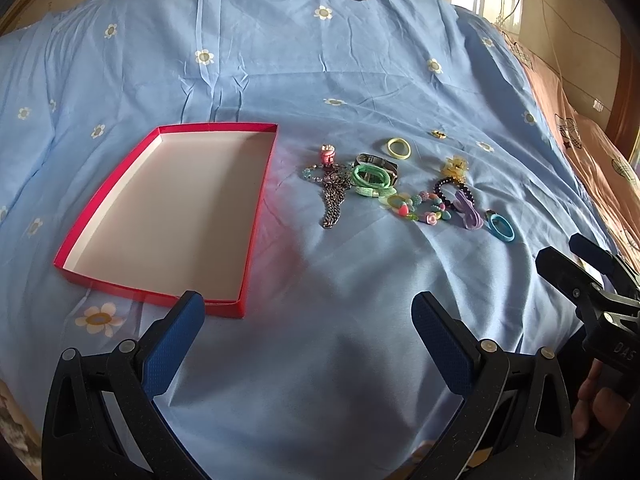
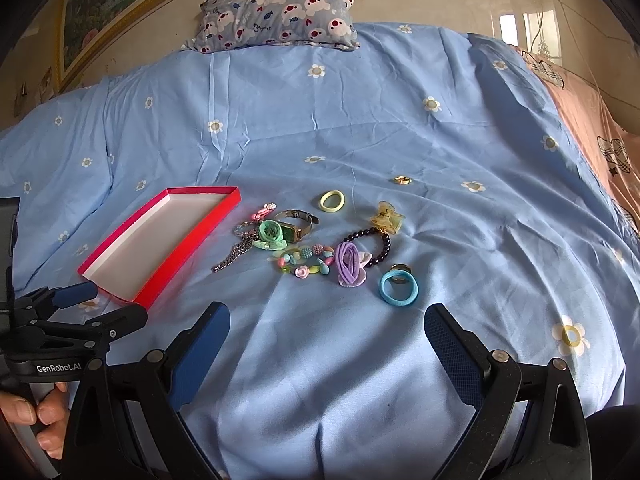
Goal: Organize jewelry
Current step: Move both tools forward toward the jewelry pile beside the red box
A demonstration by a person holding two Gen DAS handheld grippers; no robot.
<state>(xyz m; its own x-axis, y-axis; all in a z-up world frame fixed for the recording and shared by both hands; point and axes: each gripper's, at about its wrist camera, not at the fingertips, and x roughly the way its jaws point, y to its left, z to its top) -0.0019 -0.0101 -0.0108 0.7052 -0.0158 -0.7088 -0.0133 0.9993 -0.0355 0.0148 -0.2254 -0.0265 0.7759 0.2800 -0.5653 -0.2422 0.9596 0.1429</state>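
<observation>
A shallow red box [image 1: 256, 200] [image 2: 192, 240] with a white inside lies empty on the blue bedsheet. To its right sits a cluster of jewelry: a metal chain [image 1: 332, 204] [image 2: 234, 258], a watch [image 1: 380, 164] [image 2: 298, 224], a green band [image 1: 370, 180] [image 2: 270, 234], a bead bracelet [image 1: 420, 206] [image 2: 306, 264], a black bead bracelet [image 1: 454, 190] [image 2: 376, 244], a purple tie [image 1: 468, 210] [image 2: 350, 266], a blue hair tie [image 1: 502, 228] [image 2: 398, 288], a yellow hair tie [image 1: 399, 148] [image 2: 332, 201]. My left gripper [image 1: 308, 312] and right gripper [image 2: 326, 322] both stand open, empty, short of the cluster.
A gold ring [image 1: 438, 134] [image 2: 402, 179] lies apart at the back, and a yellow claw clip [image 1: 454, 166] [image 2: 388, 216] sits near the black beads. A patterned pillow [image 2: 280, 12] rests at the bed's head. A pink cover [image 1: 600, 168] borders the right side.
</observation>
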